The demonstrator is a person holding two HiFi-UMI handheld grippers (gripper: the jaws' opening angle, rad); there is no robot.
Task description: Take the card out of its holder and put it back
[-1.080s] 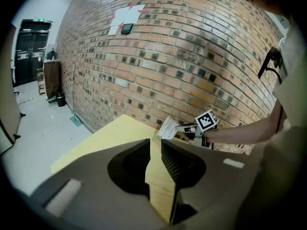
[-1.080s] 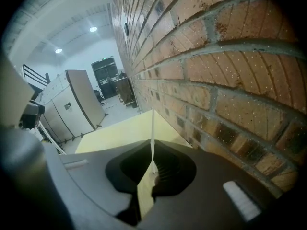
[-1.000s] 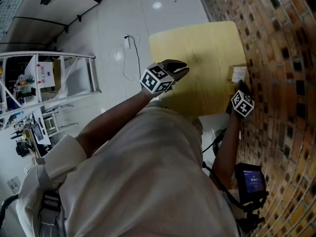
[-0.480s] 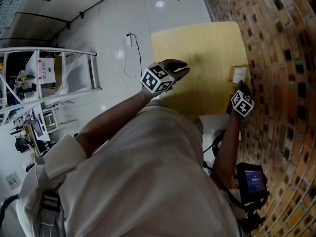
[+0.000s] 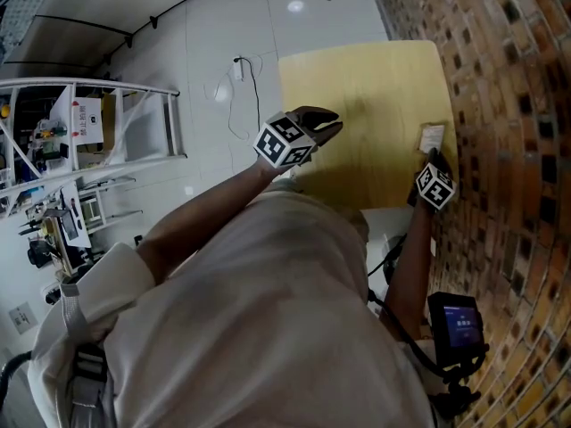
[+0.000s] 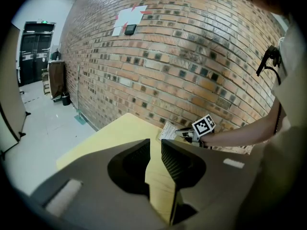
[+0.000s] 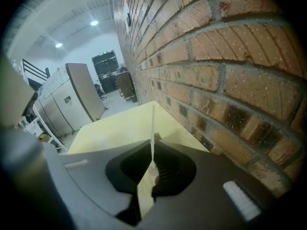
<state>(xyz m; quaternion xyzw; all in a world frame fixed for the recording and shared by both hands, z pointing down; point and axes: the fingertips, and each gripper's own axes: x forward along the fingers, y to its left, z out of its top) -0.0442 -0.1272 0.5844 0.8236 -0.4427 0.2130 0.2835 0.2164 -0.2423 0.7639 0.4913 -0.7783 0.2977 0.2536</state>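
A white printed card stands on edge at the right side of the yellow table, close to the brick wall. My right gripper is shut on it. In the right gripper view the card is a thin white upright line pinched between the jaws of that gripper. The left gripper view shows the card with the right gripper on its near edge. A small tan piece beside the card may be its holder; I cannot tell. My left gripper hovers over the table's left part, jaws narrowly apart, its gap empty.
The brick wall runs right along the table's right edge. A white tiled floor with a cable lies to the left, metal racks beyond it. A small screen on a stand sits behind my right arm.
The head view has shifted a little. Both grippers and the card keep their places.
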